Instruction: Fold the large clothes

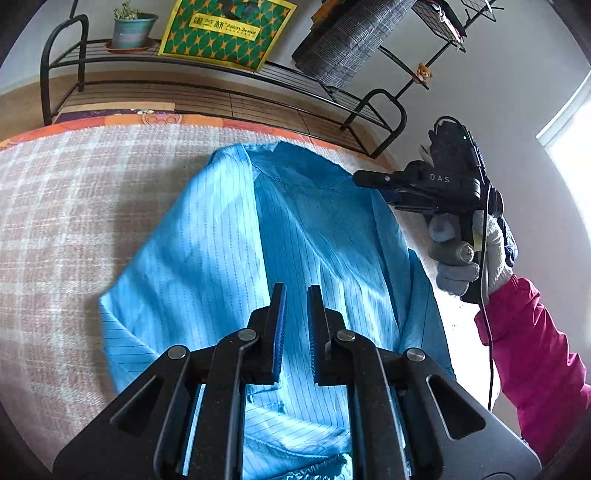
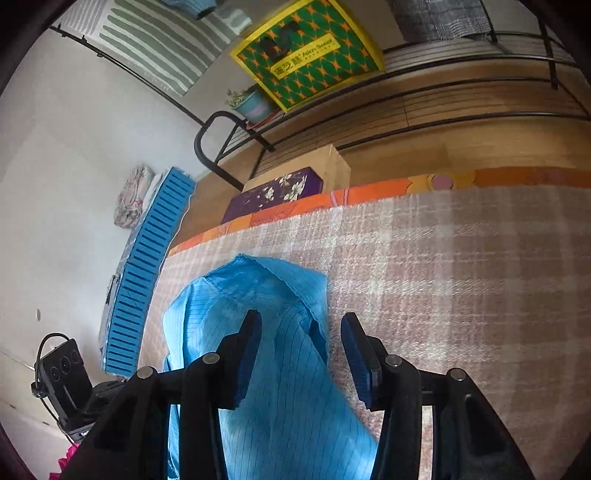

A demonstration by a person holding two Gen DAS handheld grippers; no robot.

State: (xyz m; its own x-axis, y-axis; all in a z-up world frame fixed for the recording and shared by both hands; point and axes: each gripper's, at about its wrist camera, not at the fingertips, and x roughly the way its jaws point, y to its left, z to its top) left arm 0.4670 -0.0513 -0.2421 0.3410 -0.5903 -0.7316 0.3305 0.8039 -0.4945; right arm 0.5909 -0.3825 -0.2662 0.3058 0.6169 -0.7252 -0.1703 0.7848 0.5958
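Two grippers hover over the blue coat (image 1: pixel 280 229) spread on the plaid blanket (image 1: pixel 74 206): left gripper (image 1: pixel 295 332) parted, grasping nothing, above its near end, right gripper (image 2: pixel 301 354) parted near its far edge, apparently poised for folding.

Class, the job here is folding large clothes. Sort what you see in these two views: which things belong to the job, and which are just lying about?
Part of the job:
- blue garment
- checked blanket under it
- left tool, open
- right tool, open

Just lying about:
- potted plant
- green and yellow bag
- black rack
- cardboard box
- blue crate
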